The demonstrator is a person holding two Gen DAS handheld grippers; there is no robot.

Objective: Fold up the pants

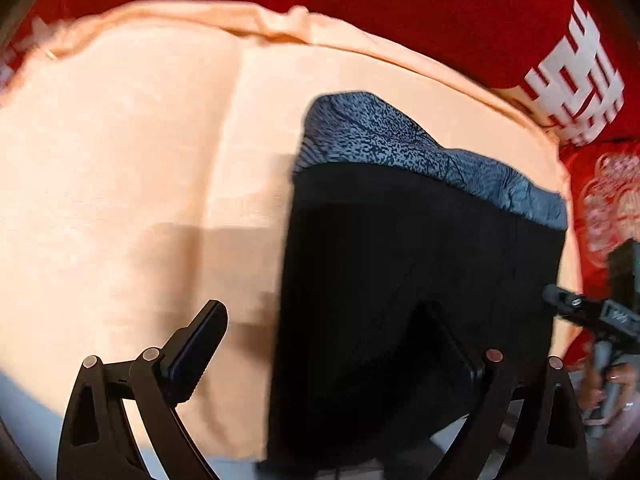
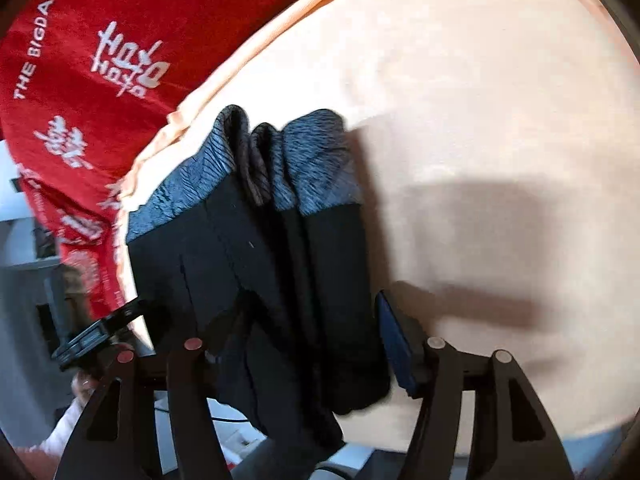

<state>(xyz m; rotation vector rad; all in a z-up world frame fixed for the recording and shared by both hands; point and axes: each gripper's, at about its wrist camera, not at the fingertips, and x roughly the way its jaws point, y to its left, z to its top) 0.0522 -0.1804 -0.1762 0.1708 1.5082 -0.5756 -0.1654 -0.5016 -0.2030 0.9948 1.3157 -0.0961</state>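
The pants (image 2: 256, 264) are soft and limp; your left gripper (image 1: 320, 344) and right gripper (image 2: 308, 336) both stand apart, so take the near folded edge

The folded black pants (image 1: 420, 280) are lying on peach cloth (image 1: 140, 180), grey patterned waistband (image 1: 400, 148) pointing toward one o'clock, while the left gripper (image 1: 332, 344) is hanging wide apart above them

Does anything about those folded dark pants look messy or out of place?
Slightly. The pants lie folded on the peach cloth, but the grey patterned waistband is bunched into uneven ridges, and the near end hangs past the cloth's edge. Nothing looks torn or spilled.
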